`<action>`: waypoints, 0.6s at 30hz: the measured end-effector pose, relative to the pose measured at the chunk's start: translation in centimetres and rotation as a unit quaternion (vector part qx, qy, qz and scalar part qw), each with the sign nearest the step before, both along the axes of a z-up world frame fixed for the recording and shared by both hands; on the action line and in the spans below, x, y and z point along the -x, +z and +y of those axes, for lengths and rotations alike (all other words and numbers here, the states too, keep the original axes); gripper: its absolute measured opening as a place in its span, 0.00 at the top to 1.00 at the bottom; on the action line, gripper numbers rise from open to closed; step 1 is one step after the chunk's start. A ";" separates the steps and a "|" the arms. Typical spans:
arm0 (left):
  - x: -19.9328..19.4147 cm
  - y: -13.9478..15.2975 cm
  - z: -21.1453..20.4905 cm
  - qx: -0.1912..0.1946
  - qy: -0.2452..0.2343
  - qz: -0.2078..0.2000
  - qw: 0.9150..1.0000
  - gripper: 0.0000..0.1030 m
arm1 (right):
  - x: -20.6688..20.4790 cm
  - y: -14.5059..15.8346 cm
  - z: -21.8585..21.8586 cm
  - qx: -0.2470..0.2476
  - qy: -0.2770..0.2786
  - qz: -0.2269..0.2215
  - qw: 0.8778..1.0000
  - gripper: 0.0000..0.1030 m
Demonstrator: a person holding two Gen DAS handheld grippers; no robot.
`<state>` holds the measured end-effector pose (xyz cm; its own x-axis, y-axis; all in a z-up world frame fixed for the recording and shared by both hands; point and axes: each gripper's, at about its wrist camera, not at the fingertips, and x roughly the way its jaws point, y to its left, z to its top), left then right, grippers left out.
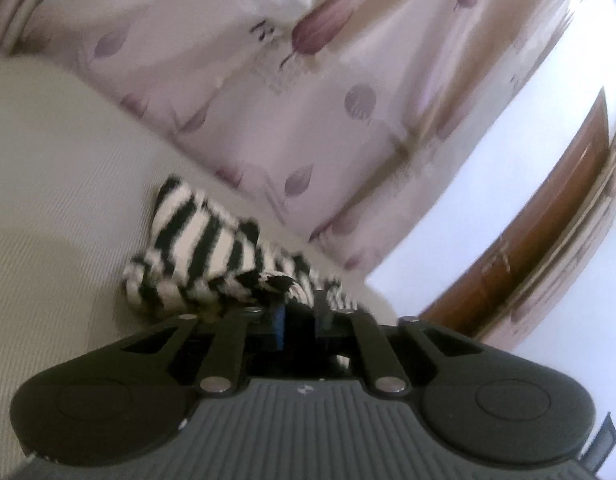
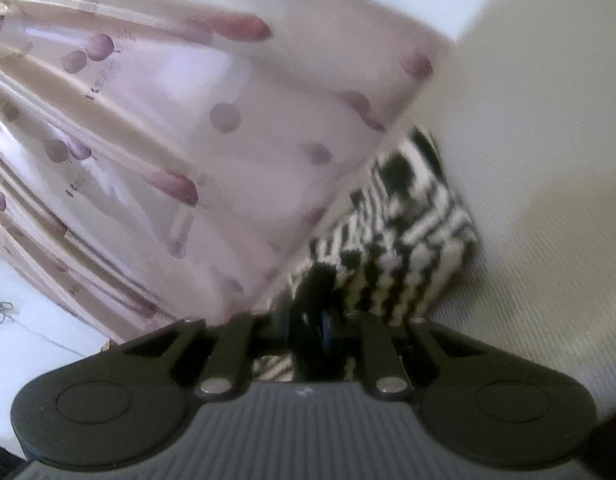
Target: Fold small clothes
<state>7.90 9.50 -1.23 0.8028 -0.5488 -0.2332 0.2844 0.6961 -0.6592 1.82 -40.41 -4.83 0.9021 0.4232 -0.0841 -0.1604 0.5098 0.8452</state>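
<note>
A small black-and-white striped knitted garment (image 1: pixel 195 248) is bunched on a cream ribbed fabric surface (image 1: pixel 59 208), beside a hanging pale pink curtain printed with mauve leaves (image 1: pixel 308 100). In the left wrist view its long axis is seen running from upper left down to lower right, ending between the fingers of the left gripper (image 1: pixel 297 312), which is clenched on it. The right gripper (image 2: pixel 308 320) appears closed on the garment's near edge, though blur makes this uncertain. A brown wooden door frame (image 1: pixel 548 220) is seen at right.

Striped garment (image 1: pixel 195 248) on cream bedsheet (image 1: pixel 59 184)
</note>
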 end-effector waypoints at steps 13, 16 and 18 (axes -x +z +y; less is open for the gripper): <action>-11.2 5.2 -3.0 -0.062 0.052 -0.064 0.995 0.92 | -12.9 3.9 -3.5 -0.007 -0.043 -0.020 0.999 0.87; -14.1 4.7 -3.1 -0.071 0.077 -0.054 0.993 0.92 | -15.9 3.9 -4.4 -0.016 -0.052 -0.015 0.998 0.87; -16.0 3.8 -3.0 -0.075 0.092 -0.042 0.992 0.92 | -17.7 3.8 -4.8 -0.015 -0.060 -0.010 0.998 0.87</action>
<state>23.92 6.50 2.59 0.9061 -0.3552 -0.2297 0.1923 0.8296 -0.5241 19.52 -45.22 -1.06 0.9477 0.3145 -0.0548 -0.1165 0.5004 0.8579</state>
